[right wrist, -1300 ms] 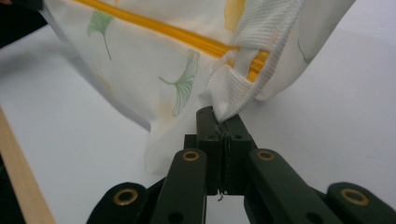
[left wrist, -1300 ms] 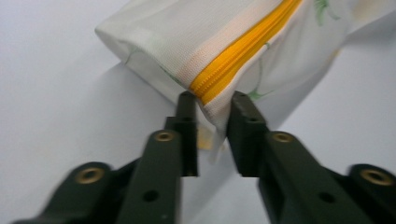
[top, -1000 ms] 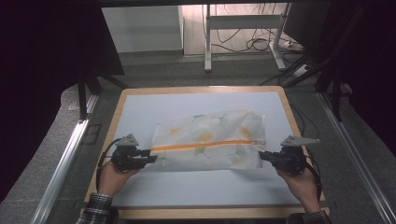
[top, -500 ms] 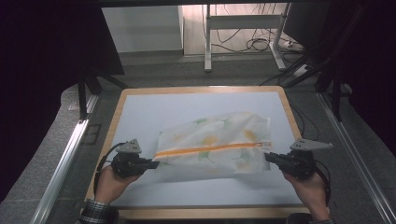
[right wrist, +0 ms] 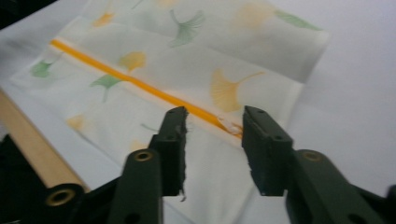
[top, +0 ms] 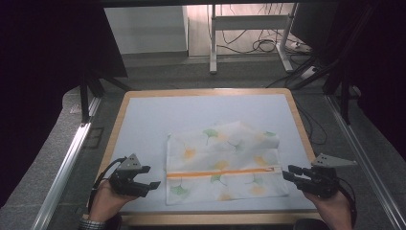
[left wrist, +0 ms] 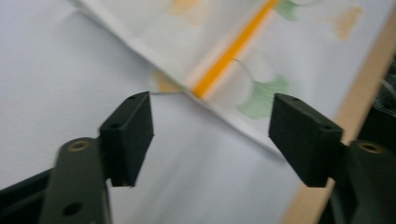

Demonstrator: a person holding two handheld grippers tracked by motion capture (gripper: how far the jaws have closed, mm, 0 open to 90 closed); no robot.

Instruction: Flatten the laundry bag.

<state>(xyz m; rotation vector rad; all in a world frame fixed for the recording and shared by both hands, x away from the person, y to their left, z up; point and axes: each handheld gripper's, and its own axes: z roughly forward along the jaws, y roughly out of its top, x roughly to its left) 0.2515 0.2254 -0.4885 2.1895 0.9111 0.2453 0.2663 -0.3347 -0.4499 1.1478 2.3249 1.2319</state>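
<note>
A white cloth cover (top: 222, 165) printed with green and yellow ginkgo leaves lies flat on the pale table mat (top: 158, 115). An orange zip strip (top: 220, 172) runs across it. My left gripper (top: 150, 177) hovers open just off the cover's left edge. In the left gripper view its jaws (left wrist: 210, 135) have just been opening, with bare mat between them and the cover's corner (left wrist: 243, 60) beyond. My right gripper (top: 289, 172) is open at the cover's right edge. Its jaws (right wrist: 212, 140) have just been opening, and the zip's end (right wrist: 229, 126) lies between them unpressed.
A wooden frame (top: 301, 129) borders the mat, its near edge (top: 210, 219) close to both hands. Metal rails (top: 67, 163) run along each side of the table. Behind it stand white desk legs (top: 213, 43) and floor cables (top: 261, 45).
The cover was drawn toward the near edge and now lies flatter. Both grippers, shut on its ends before, have let go and backed off slightly outward.
</note>
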